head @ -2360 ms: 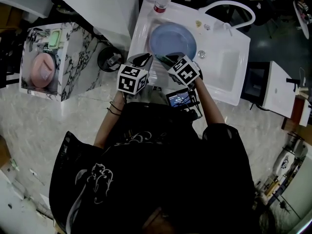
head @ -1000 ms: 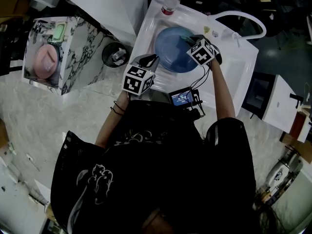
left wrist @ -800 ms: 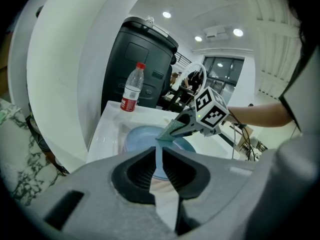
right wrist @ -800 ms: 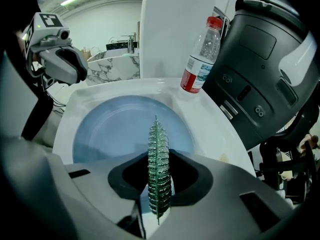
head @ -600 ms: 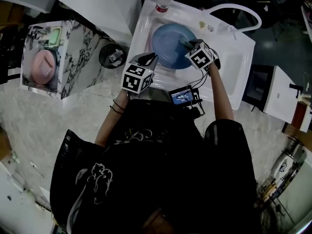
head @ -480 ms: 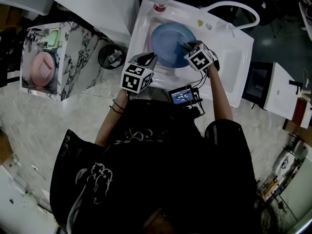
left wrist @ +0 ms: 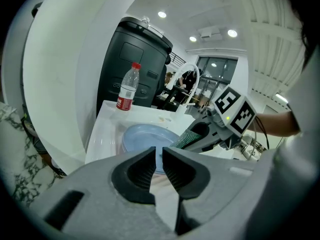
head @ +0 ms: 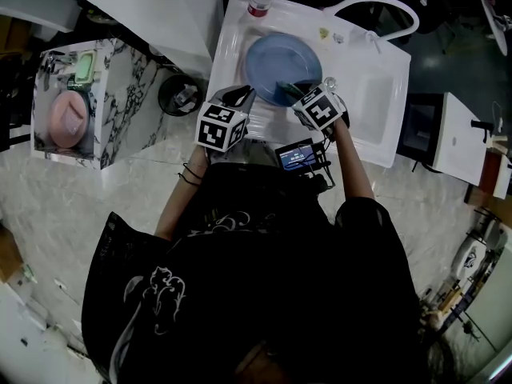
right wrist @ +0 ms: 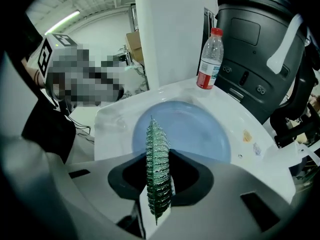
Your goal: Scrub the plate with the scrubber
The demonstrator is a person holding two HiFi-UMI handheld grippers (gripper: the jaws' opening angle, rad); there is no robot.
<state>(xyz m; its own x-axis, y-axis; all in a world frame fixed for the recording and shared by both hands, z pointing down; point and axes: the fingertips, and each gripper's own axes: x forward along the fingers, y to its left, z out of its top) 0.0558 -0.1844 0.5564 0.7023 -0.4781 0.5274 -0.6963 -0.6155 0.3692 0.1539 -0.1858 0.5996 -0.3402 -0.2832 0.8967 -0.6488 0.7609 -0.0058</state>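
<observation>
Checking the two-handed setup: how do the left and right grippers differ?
The left gripper is nearly shut on nothing; the right gripper is shut on the green mesh scrubber. The left gripper hangs at the near rim of the white sink; the right reaches over the round blue plate. Both carry marker cubes.

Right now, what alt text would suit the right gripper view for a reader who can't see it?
The right gripper clamps a green mesh scrubber edge-on, aimed at a blue plate lying in a white sink. A red-labelled plastic bottle stands on the sink's far rim.
</observation>
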